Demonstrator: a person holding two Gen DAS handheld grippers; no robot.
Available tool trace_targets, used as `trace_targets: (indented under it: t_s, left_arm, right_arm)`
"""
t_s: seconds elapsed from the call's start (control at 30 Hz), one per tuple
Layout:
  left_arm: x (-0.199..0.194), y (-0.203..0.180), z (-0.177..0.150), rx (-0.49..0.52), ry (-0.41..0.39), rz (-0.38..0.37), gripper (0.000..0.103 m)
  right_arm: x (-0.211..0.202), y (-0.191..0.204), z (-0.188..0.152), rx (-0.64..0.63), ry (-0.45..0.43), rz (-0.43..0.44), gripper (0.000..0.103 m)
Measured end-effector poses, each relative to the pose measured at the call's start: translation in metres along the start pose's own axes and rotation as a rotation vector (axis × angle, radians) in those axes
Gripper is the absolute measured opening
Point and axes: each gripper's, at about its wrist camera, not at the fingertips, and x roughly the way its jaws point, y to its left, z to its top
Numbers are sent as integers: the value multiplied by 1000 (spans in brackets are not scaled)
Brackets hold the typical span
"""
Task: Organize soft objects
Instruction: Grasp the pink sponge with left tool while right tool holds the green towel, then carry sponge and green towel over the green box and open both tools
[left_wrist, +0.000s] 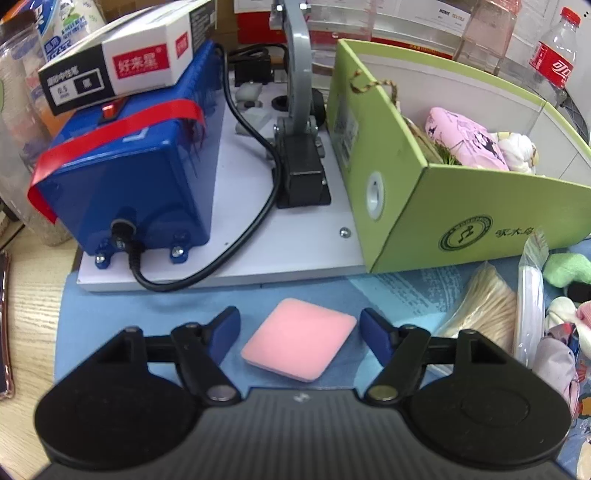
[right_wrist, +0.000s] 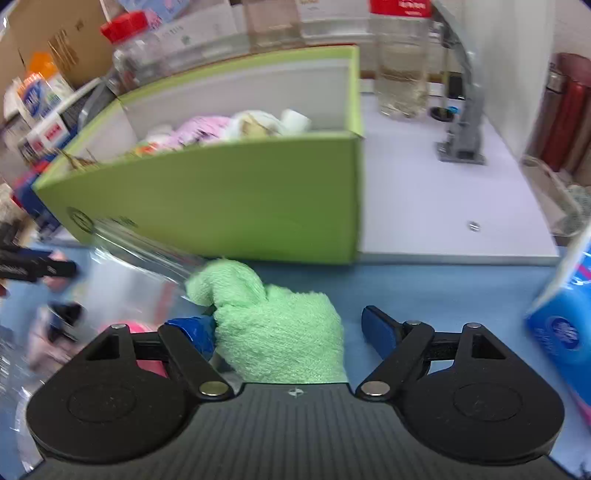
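Note:
A flat pink sponge pad lies on the blue mat between the open jaws of my left gripper, which is not touching it. A green box holds a pink cloth and white soft items. In the right wrist view, a green fluffy cloth lies between the open jaws of my right gripper, its left fingertip against the cloth. The green box stands just behind, with soft items inside.
A blue machine with a black cable sits on a white base left of the box. A plastic bag of sticks and more soft items lie to the right. A blue tissue pack and bottles stand near.

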Motion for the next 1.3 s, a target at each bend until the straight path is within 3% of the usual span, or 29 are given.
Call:
trace_targets:
  t_s: [0.13,0.2,0.4,0.5,0.63,0.73,0.77,0.8,0.83,0.9,1.1,1.3]
  left_arm:
    - [0,3,-1,-15,-9,-20,74]
    - [0,1,-2,-4,-14,-23,74]
    - [0,-14,-9,57,-35,-23,75]
    - [1,-13,-11,66,-57,-23,75]
    - [-2,-9,-15,72,-89,-11,50]
    - [-6,-3,-17,58,-104,-1,42]
    - [-8,-1,-19,48,-108,-3,40]
    - [-10,3,-20,31,-109,-6,39]
    - [-12,6,-23,13,-111,-14,39]
    - [-19,15,-27,-26,-115,-33,38]
    - [-64,26,-27,-71,-191,-102,38]
    - [-101,-1,26,-36,-305,-179,38]
  right_arm:
    - [-33,-33,-26,68,-43,-106,68]
    - [-43,-35,-35,76,-63,-80,68]
    - [-14,-15,-30,-46,-74,-146,70]
    - [-10,-14,-27,-52,-110,-136,72]
    - [-13,-21,-43,-84,-199,-118,75]
    - [-14,-19,-41,-76,-202,-123,74]
    - [-15,-19,-41,-74,-204,-122,72]
    - [-17,-20,-42,-74,-212,-121,60]
    - [-21,-20,-43,-75,-224,-118,35]
    - [-24,-27,-41,-44,-229,-77,26]
    - [-74,-16,-37,-52,-354,0,25]
    - [-99,9,31,-112,-474,72,26]
